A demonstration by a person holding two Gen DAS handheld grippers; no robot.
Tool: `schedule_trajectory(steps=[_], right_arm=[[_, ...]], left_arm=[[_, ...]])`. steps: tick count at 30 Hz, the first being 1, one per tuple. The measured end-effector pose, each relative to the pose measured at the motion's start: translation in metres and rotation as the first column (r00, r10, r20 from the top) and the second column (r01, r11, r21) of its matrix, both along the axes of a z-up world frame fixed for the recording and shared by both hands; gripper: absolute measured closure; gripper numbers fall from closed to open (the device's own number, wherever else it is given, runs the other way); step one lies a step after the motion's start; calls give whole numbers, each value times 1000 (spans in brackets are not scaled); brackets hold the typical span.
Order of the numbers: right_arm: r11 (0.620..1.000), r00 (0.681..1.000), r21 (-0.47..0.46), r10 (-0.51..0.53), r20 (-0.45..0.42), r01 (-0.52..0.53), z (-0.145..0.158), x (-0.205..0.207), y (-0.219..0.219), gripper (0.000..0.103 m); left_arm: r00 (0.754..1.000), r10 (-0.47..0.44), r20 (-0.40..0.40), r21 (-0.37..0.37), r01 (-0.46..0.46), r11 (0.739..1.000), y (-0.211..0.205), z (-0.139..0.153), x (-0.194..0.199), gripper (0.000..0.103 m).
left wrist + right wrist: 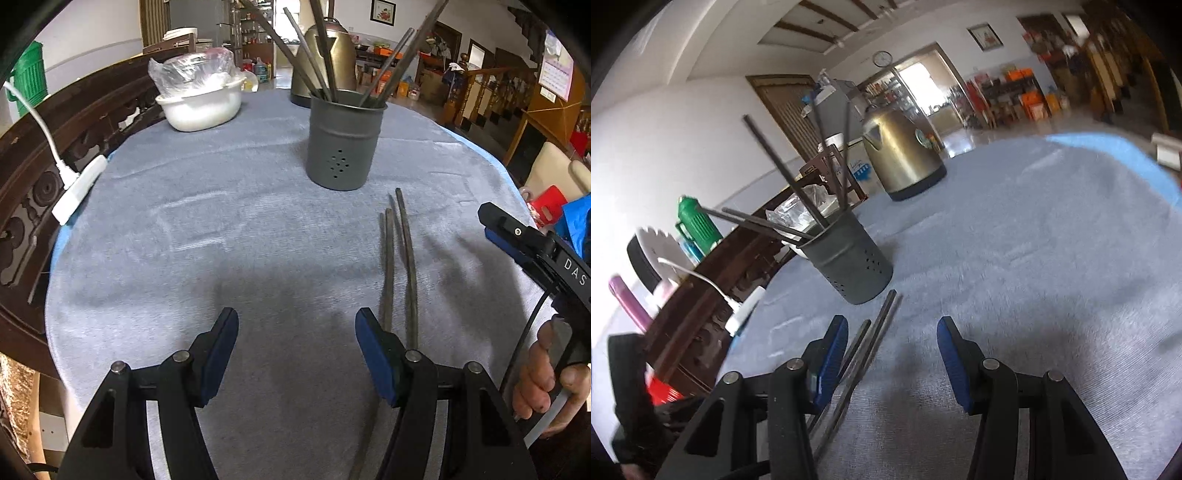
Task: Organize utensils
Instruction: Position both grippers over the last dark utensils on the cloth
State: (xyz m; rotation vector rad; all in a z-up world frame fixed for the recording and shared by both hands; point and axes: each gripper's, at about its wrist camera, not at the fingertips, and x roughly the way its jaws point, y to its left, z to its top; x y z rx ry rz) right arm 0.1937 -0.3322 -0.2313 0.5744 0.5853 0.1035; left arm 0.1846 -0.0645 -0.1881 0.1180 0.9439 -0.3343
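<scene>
Hand-held gripper point(296, 325) beside 2 chopsticks point(400, 266)

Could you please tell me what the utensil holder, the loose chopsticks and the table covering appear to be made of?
Utensil holder: likely painted or coated metal, matte grey, with pressed ridges and punched drain holes. Loose chopsticks: dark, dull and slender; possibly metal or dark wood, the look leaves it open. Table covering: soft grey-blue fabric, seemingly short-pile like velvet or microfiber, showing brushed streaks and creases.
</scene>
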Motion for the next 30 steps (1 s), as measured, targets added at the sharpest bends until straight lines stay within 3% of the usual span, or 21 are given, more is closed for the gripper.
schedule_trajectory(steps=[4,15,30], right_arm=[[995,1000,99,-30,-5,31,-9,-1,-17,48],[993,1000,114,-14,-14,15,-12,1,-17,48],[991,999,131,-37,-19,40,-15,-2,-22,48]], left_arm=[[999,-23,-27,-13,22,1000,-14,-6,8,36],[996,-88,-29,19,88,996,-52,-8,27,36],[992,-95,-78,49,99,994,-79,-15,61,37]])
